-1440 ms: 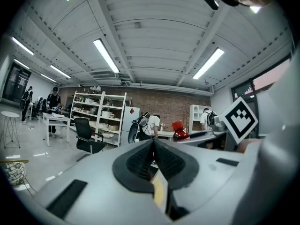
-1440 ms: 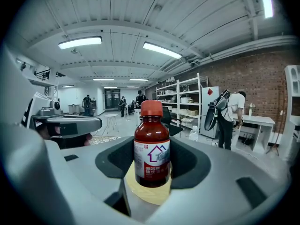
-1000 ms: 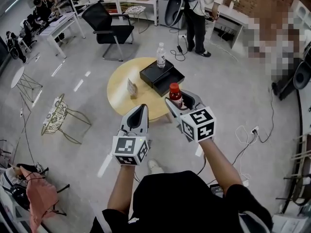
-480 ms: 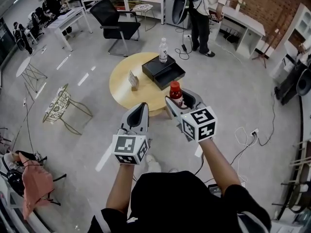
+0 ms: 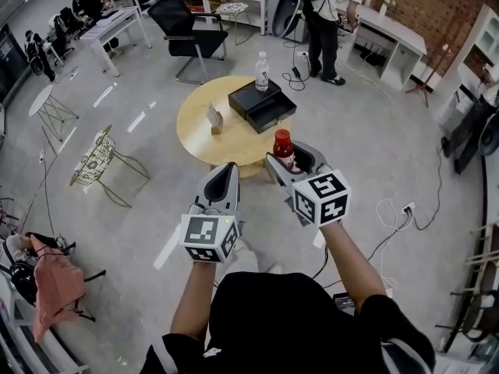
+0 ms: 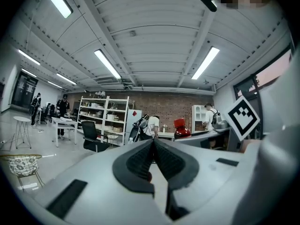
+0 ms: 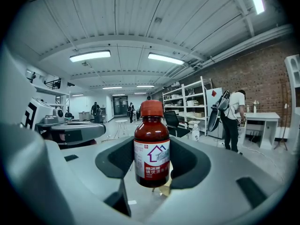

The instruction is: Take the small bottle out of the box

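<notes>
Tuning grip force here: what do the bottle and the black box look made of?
Bottle: dark brown, glossy highlights, so glass or hard plastic; cannot tell which. Its label looks like printed paper, its red cap likely plastic. Box: matte black, flat sharp-edged walls, perhaps rigid card or plastic; too small to settle.

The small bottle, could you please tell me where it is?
Head view, right of centre: the small bottle stands upright in the right tool, in front of the round table bearing the black box.

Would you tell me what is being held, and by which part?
Right gripper holds the small bottle by its labelled body; left gripper holds nothing.
</notes>
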Action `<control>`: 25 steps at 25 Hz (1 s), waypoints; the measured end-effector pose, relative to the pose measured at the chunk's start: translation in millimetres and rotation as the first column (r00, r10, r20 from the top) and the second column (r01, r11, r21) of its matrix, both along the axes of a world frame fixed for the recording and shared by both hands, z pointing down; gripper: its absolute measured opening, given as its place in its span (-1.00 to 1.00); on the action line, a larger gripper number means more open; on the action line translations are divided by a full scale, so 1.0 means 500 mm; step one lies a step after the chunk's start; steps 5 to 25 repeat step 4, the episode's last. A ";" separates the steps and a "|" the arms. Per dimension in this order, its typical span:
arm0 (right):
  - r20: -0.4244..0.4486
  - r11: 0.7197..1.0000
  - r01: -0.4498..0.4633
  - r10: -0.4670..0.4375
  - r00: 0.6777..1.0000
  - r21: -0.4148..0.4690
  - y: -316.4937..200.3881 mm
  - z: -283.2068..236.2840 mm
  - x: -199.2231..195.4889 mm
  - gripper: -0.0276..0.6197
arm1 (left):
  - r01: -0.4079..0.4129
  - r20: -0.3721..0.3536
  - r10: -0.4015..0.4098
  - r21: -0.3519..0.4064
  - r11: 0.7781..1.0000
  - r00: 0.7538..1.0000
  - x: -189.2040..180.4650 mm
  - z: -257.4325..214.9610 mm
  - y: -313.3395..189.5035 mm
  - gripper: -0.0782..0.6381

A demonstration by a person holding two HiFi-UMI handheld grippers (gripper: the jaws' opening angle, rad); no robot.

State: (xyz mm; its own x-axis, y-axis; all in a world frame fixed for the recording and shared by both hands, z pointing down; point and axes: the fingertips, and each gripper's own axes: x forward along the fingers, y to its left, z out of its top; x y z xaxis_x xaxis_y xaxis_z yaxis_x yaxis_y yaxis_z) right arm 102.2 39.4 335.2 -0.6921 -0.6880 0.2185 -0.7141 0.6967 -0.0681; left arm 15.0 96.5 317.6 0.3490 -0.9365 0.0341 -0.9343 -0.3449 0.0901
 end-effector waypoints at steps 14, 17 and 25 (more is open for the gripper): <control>-0.002 1.000 0.003 -0.003 1.000 0.003 0.022 0.003 0.006 -0.24 | 0.000 0.002 0.000 -0.004 1.000 1.000 0.007 0.005 0.023 -0.75; -0.002 1.000 0.003 -0.003 1.000 0.003 0.022 0.003 0.006 -0.24 | 0.000 0.002 0.000 -0.004 1.000 1.000 0.007 0.005 0.023 -0.75; -0.002 1.000 0.003 -0.003 1.000 0.003 0.022 0.003 0.006 -0.24 | 0.000 0.002 0.000 -0.004 1.000 1.000 0.007 0.005 0.023 -0.75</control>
